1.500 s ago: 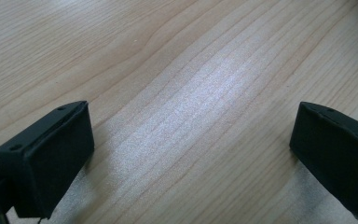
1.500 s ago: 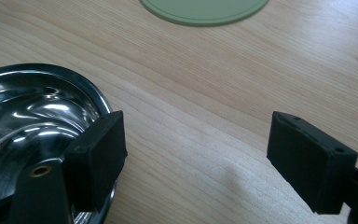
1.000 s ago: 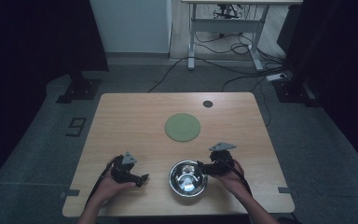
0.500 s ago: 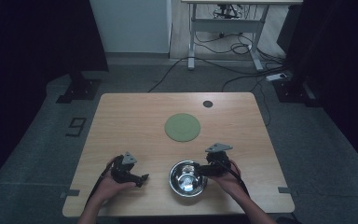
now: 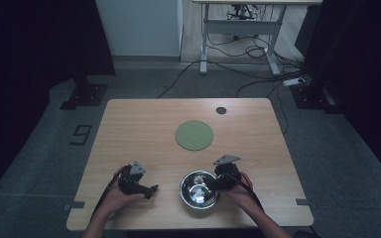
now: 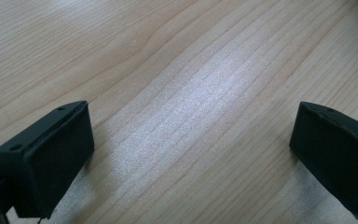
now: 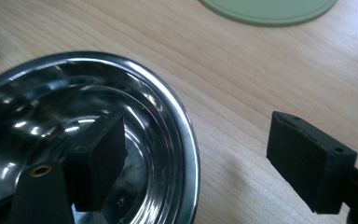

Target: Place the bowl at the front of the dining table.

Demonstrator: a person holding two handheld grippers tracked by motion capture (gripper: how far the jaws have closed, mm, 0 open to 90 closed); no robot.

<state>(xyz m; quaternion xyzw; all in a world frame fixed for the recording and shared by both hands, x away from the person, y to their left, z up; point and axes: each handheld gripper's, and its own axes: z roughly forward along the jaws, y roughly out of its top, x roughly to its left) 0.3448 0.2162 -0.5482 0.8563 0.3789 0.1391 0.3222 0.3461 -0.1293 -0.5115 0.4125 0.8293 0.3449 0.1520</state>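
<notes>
Nearest the person's edge of the table (image 5: 129,124) sits the steel bowl (image 5: 199,189), and everything else is best placed from it. The right gripper (image 5: 213,182) is at the bowl's right rim, spread wide and gripping nothing: in the right gripper view one jaw hangs inside the bowl (image 7: 88,140) over its polished inner wall, the other stands outside over bare wood, so the rim runs between them. That straddle is what the coming move seems to turn on; closing should pinch the rim, provided the inside jaw sits low enough to catch the wall rather than slide off its curve.

To the bowl's left, clearly apart from it, the left gripper (image 5: 151,189) rests low over the wood, jaws likewise wide and empty. The right hand is plainly the nearer one.

Beyond the bowl, toward the table's middle, lies a flat green disc (image 5: 194,135). Farther still, near the far edge, is a small dark round spot (image 5: 221,110).
</notes>
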